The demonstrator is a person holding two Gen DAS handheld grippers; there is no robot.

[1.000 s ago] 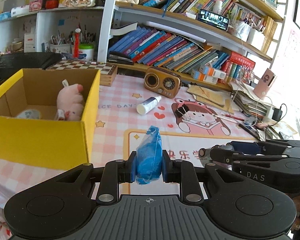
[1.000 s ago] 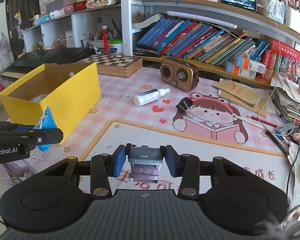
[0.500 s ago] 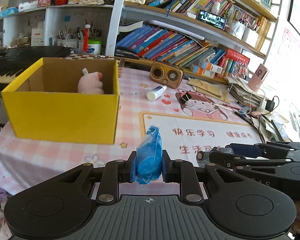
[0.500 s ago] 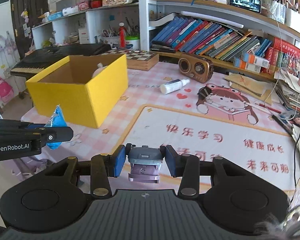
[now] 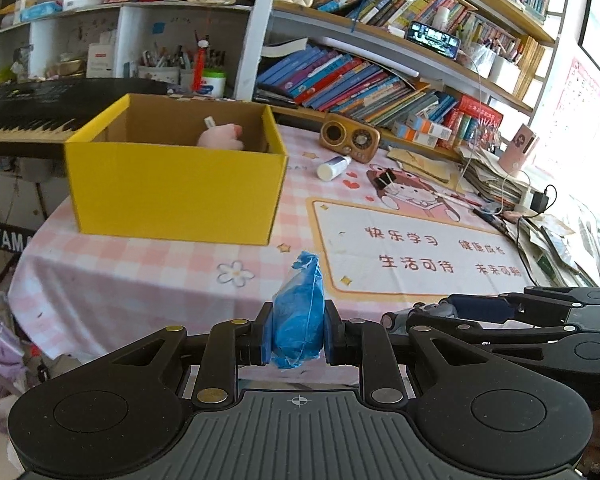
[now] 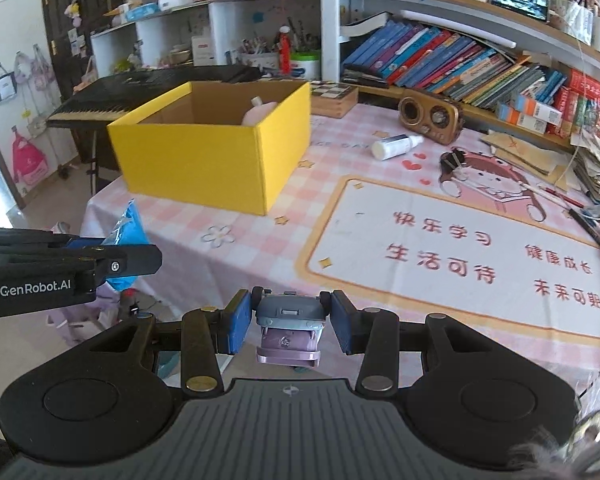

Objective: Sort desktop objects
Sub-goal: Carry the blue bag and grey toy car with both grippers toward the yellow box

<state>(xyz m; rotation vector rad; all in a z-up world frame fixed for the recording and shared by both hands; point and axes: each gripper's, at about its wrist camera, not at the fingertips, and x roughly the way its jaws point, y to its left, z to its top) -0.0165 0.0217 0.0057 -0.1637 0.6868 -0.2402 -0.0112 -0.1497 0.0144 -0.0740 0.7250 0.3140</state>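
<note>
Two loads: you carry one item in each gripper, both off the near edge of the table (image 5: 148,276), well short of the yellow box (image 5: 172,192).
Left gripper (image 5: 298,334): jaws closed tight on a blue crumpled wrapper (image 5: 299,312); pinched at its lower body, twisted top standing free above the pads.
Right gripper (image 6: 288,320): jaws closed on a small grey-and-lilac toy car (image 6: 289,326), held by its sides, nose toward the camera.
Why held so: side grips keep both items clear underneath, likely for a drop into the box.
Box contents: a pink plush (image 5: 220,138) shows at the far wall; the rest of the floor is hidden.
Beyond the box, to its right: a white bottle (image 6: 396,146) lying flat, a brown retro radio (image 6: 430,114), a black binder clip (image 6: 452,160).
Surface: pink checked cloth with a cartoon mat (image 6: 440,248).
Room: crowded bookshelves behind the box; a black keyboard (image 6: 140,94) to its left.
</note>
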